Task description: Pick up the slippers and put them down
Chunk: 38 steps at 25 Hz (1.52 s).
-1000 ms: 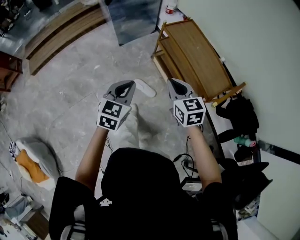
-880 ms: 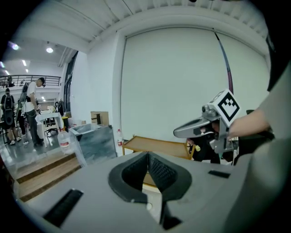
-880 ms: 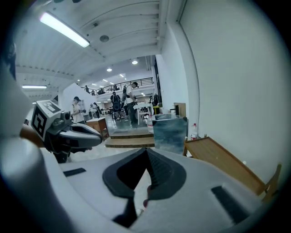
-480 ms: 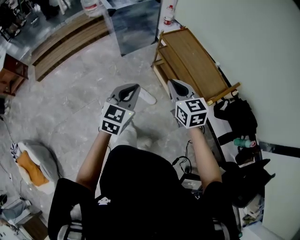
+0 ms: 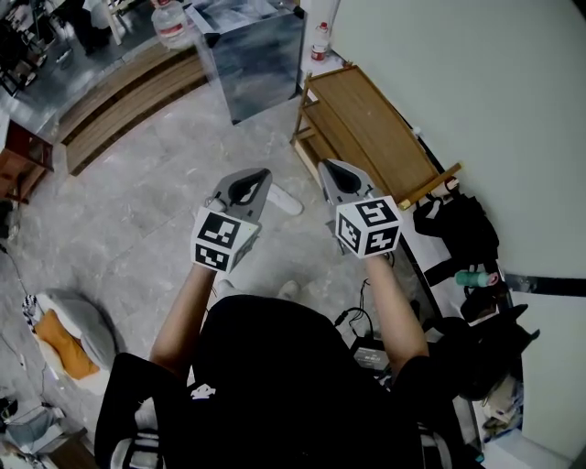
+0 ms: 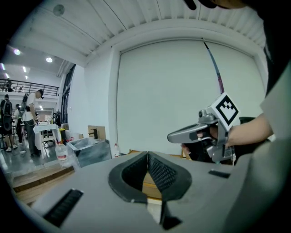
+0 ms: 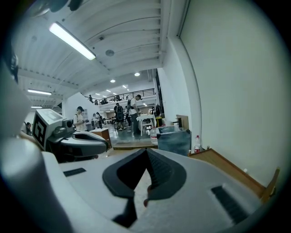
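Note:
One white slipper (image 5: 286, 200) lies on the grey stone floor, partly hidden behind my left gripper (image 5: 261, 172). Both grippers hang side by side in the air above the floor, pointing away from the person. The left gripper (image 6: 148, 154) is shut, its dark pads meeting at the tip with nothing between them. My right gripper (image 5: 326, 165) is shut and empty too, its pads (image 7: 157, 170) pressed together. Each gripper shows in the other's view, level with it. I see no second slipper for certain.
A slanted wooden rack (image 5: 366, 128) stands by the white wall just ahead of the right gripper. A metal bin (image 5: 256, 46), a water jug (image 5: 170, 22) and wooden steps (image 5: 128, 82) lie further off. Black bags (image 5: 462, 229) and cables (image 5: 364, 321) crowd the right; an orange cushion (image 5: 62, 330) lies left.
Both grippers have risen together, still shut and empty, as the person straightened up. The white slipper has stayed on the floor.

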### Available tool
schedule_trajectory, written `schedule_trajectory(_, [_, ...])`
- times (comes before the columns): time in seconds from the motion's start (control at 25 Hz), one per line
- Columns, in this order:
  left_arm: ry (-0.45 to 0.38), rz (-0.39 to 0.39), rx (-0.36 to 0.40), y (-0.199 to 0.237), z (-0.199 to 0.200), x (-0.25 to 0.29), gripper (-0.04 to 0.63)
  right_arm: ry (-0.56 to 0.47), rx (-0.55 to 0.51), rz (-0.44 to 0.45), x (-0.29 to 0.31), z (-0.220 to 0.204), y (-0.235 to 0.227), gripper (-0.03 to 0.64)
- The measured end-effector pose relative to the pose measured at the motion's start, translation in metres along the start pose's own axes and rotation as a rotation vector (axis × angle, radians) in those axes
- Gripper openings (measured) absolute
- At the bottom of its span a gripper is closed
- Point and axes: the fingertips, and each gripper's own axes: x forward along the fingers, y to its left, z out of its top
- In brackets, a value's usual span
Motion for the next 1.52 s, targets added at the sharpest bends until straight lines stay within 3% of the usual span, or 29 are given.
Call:
schedule_trajectory(0.48, [-0.06, -0.033, 0.006, 0.054, 0.024, -0.058, 0.005, -0.066, -0.01, -0.048, 0.021, 0.047, 0.069, -0.002])
schedule_trajectory(0.96, [-0.103, -0.04, 0.0, 0.105, 0.021, -0.12, 0.005, -0.084, -0.029, -0.084, 0.044, 0.061, 0.141, -0.002])
schedule_trajectory(1.52, [-0.141, -0.047, 0.01, 0.112, 0.026, -0.143, 0.005, -0.083, -0.051, -0.092, 0.046, 0.064, 0.172, -0.002])
